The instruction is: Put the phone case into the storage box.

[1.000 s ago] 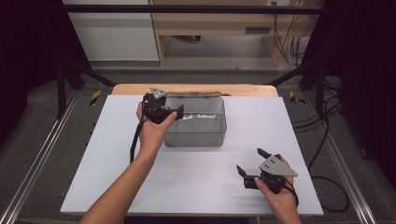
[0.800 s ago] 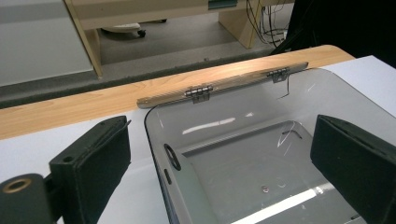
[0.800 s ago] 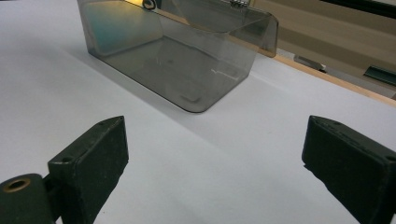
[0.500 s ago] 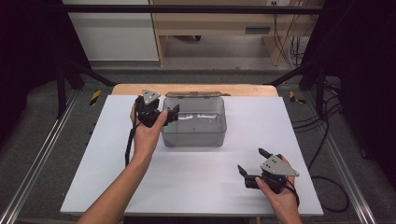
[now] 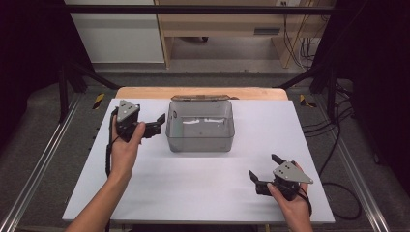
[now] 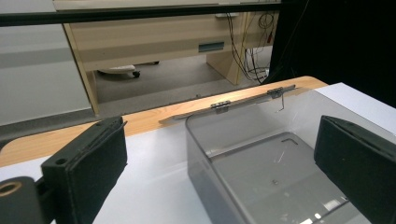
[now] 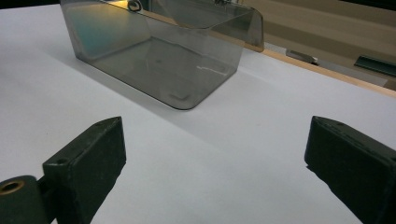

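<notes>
One clear grey box (image 5: 200, 126) stands open, its hinged lid (image 5: 199, 97) laid back.

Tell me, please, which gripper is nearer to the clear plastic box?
The left. The left gripper sits just beside the clear plastic box, at its left wall, jaws open. The right gripper rests well in front of the box, toward the table's near right corner.
</notes>
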`<state>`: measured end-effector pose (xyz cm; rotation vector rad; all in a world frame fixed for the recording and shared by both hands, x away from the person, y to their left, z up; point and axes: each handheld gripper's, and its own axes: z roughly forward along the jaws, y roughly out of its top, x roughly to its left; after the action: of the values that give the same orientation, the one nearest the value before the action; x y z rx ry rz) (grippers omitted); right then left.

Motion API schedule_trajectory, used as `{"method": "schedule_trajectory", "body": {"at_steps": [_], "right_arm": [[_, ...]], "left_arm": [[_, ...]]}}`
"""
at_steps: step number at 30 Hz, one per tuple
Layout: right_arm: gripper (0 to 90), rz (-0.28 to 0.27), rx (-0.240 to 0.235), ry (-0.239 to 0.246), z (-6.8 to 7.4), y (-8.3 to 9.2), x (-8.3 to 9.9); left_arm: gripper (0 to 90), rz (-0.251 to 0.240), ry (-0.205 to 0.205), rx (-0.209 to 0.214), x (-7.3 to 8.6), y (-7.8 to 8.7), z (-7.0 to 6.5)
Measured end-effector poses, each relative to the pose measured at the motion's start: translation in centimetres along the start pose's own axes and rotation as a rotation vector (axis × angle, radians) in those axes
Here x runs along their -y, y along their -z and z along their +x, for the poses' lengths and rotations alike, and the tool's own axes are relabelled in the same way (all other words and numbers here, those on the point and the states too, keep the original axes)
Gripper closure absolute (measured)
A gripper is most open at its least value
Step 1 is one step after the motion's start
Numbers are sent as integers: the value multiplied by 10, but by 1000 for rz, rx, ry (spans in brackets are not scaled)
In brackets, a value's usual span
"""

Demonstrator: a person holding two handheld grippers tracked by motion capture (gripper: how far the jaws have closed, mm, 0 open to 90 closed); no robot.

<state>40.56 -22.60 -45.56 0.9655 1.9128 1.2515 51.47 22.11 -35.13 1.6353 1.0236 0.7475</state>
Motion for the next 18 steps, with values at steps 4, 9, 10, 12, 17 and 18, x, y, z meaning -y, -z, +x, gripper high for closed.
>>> {"method": "schedule_trajectory", "body": {"at_steps": [4, 9, 10, 12, 17, 18], "right_arm": [[50, -18, 15, -9, 0, 5, 2], [48, -43, 29, -34, -5, 9, 7], [47, -49, 30, -42, -5, 9, 7], [46, -57, 36, -63, -8, 11, 8], [45, -75, 47, -80, -12, 11, 10], [45, -77, 49, -83, -12, 11, 10]], "left_arm": [[26, -41, 0, 9, 7, 16, 14], [27, -55, 18, -6, 22, 35, 27], [27, -57, 10, -9, 28, 39, 29], [27, -60, 10, -9, 36, 45, 32], [26, -88, 17, -18, 59, 63, 40], [26, -93, 16, -20, 63, 66, 42]]}}
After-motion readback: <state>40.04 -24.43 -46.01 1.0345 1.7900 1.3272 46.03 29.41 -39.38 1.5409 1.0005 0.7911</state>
